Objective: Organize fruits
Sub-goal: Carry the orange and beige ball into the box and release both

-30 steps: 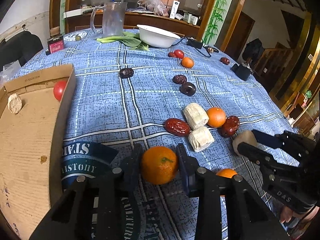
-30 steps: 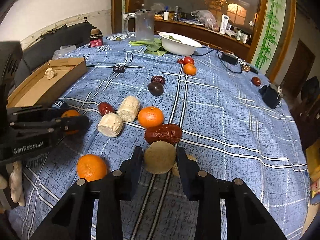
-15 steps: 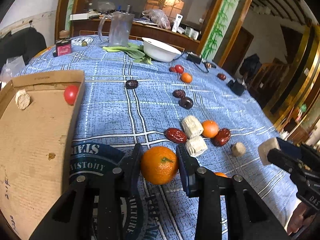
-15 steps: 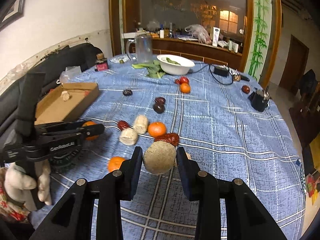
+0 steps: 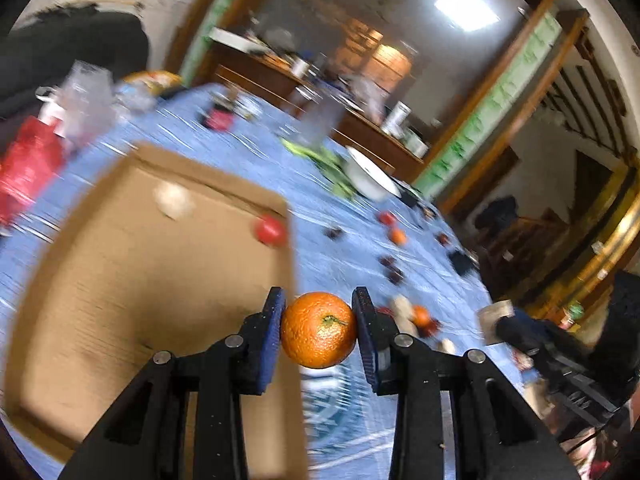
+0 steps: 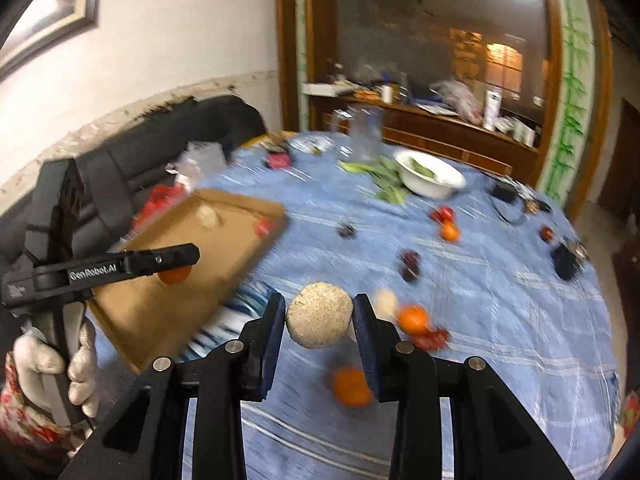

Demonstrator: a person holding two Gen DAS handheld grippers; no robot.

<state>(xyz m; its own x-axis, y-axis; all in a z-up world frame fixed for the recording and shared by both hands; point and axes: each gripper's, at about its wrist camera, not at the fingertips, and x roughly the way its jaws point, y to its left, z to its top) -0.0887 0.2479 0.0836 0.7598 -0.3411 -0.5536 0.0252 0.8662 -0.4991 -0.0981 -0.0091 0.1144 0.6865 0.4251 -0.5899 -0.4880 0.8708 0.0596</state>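
Note:
My left gripper [image 5: 319,330] is shut on an orange [image 5: 319,329], held in the air at the right wall of the shallow cardboard box [image 5: 132,280]. In the right wrist view that same orange [image 6: 174,276] hangs over the cardboard box [image 6: 216,256]. My right gripper [image 6: 319,322] is shut on a round beige fruit [image 6: 319,321], lifted above the blue tablecloth. The box holds a red tomato [image 5: 271,231] at its far right corner and a pale round fruit [image 5: 173,200] near its far wall. More oranges [image 6: 352,386], red dates [image 6: 432,338] and dark fruits [image 6: 411,266] lie scattered on the table.
A white bowl [image 6: 430,176] with greens, a glass pitcher [image 6: 366,136] and a black device [image 6: 566,262] stand toward the table's far side. A black sofa [image 6: 160,148] lies to the left of the table. A gloved hand [image 6: 44,364] grips the left tool.
Both grippers have risen from the table with their fruit. The left one swung left and rolled, bringing the orange to the box. The right one lifted the beige fruit higher.

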